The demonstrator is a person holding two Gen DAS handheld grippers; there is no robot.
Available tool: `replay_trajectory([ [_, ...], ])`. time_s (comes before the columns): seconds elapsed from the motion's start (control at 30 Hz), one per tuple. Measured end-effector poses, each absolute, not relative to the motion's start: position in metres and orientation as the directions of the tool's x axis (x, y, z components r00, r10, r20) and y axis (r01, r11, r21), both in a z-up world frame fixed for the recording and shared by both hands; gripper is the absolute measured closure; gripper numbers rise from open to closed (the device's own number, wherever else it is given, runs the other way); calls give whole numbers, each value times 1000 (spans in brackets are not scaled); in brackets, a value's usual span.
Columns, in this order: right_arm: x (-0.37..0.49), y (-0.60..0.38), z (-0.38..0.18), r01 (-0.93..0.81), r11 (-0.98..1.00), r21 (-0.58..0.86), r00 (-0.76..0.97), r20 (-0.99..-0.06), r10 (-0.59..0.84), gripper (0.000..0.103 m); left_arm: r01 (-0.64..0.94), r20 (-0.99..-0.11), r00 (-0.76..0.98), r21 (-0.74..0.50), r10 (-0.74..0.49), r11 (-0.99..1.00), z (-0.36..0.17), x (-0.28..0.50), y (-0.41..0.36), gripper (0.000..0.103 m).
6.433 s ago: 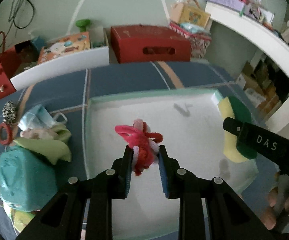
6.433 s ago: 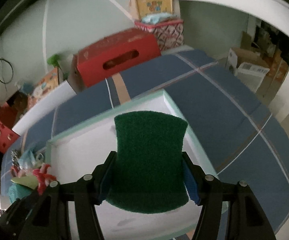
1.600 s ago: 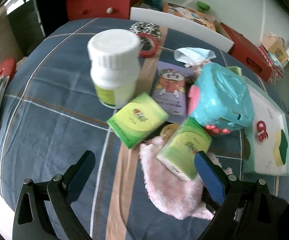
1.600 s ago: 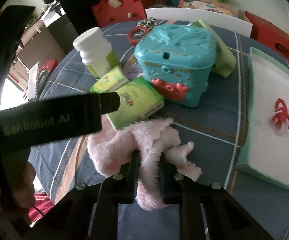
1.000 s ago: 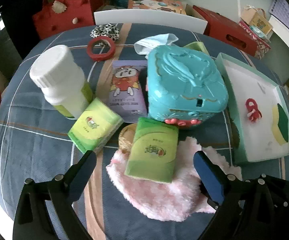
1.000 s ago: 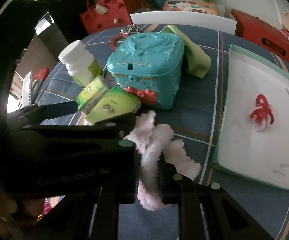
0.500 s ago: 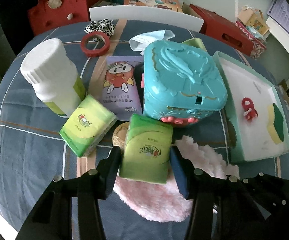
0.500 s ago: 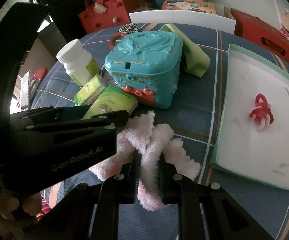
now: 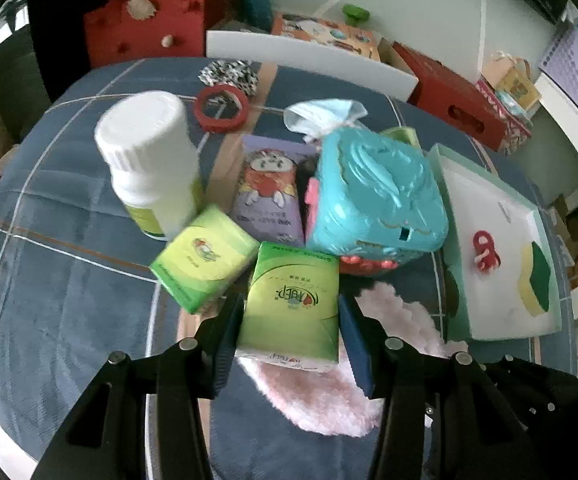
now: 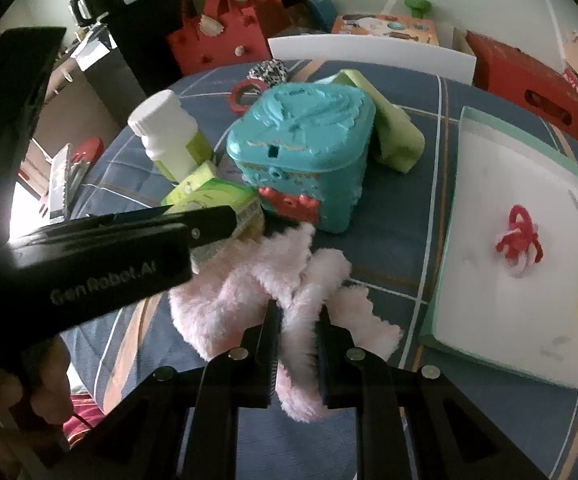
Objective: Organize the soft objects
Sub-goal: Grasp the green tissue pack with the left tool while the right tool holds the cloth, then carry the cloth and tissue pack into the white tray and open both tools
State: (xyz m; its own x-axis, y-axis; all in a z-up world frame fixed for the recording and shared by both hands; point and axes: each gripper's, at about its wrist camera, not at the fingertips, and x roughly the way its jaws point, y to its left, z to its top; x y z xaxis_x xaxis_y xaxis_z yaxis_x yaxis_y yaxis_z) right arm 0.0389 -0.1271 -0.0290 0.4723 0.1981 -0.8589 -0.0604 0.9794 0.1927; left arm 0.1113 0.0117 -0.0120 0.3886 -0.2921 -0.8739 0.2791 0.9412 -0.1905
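The left tongs [image 9: 291, 322] pinch the green rectangular tissue pack [image 9: 291, 312], which lies on the fluffy pink cloth [image 10: 249, 292]. The right tongs [image 10: 297, 320] are pressed together on a fold of that cloth, on the desk [image 9: 69, 280]. Lift the pack clear first, then draw the cloth toward the white foam tray [image 10: 489, 208].

Black fingers [image 9: 229, 332], blue pads, silver screws

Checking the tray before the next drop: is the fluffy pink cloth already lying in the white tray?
No, the fluffy pink cloth lies on the blue tablecloth, pinched by the right gripper.
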Motion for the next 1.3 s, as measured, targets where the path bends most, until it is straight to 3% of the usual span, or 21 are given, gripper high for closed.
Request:
replay_trajectory([
  [0.3, 28, -128, 3, -85, 975, 204, 556, -803, 216, 86, 239, -834, 465, -206, -298, 949, 12, 105, 26, 53],
  [0.73, -9, -153, 91, -76, 974, 214, 770, -608, 194, 87, 296, -730, 591, -200, -343, 934, 77, 84, 18, 53],
  [0.9, -16, -180, 113, 20, 983, 183, 820, -565, 89, 87, 351, -713, 594, -186, -372, 918, 96, 81, -6, 53],
  [1.3, -22, -287, 125, 341, 920, 190, 805, -565, -182, 87, 524, -712, 551, -112, -436, 845, 116, 85, -108, 53],
])
